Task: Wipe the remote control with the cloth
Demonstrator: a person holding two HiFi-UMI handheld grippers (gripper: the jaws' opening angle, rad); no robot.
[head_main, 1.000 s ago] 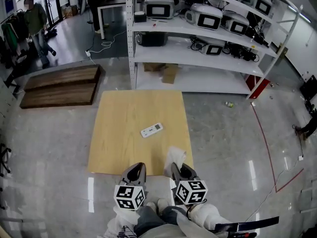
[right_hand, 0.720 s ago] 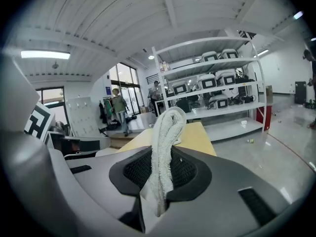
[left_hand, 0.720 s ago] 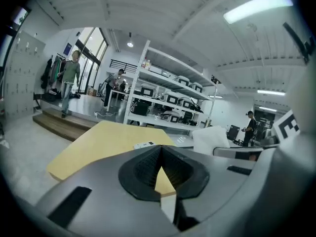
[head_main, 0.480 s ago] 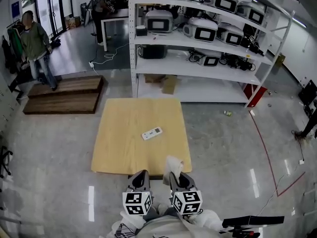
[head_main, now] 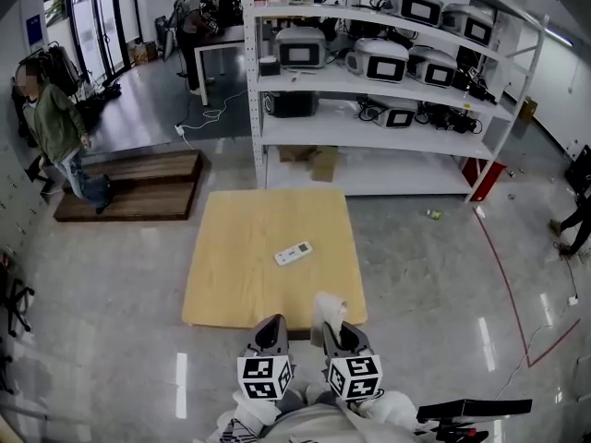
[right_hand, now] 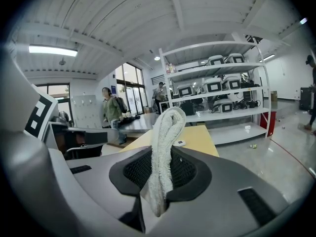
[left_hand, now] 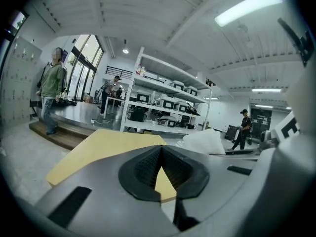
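1. Head view: a pale wooden bench (head_main: 231, 275), square and smooth-topped, stands low on a glossy grey floor (head_main: 111, 284). The remote control (head_main: 293, 254) is a slim white bar lying aslant near the bench's middle.
2. The left claw (head_main: 271, 325) and the right claw (head_main: 334, 327) sit side by side just short of the bench's near edge. Both are grey, matt and wedge-shaped.
3. The cloth (head_main: 327, 306) is white and nubbly like towelling, folded into a thick loop. The right claw is clamped on it: the fold stands upright above the ribbed black pads (right_hand: 134, 171) and a short tail hangs below them. The cloth is well apart from the remote control.
4. The left claw has its jaws together with nothing in them; only the bench's yellow top shows through the notch between the pads.
5. Behind the bench stands a white metal shelf rack (head_main: 369, 123) loaded with boxy grey-and-white appliances, and a cardboard box (head_main: 323, 162) sits under its lowest shelf.
6. To the left lies a dark, two-stepped wooden platform (head_main: 138, 197), with a person in a green jacket (head_main: 55, 127) beside it. A thin red line (head_main: 503, 284) runs across the floor at the right.
7. In the right gripper view the upright cloth blocks the centre of the view ahead — the remote control shows just past its right edge.
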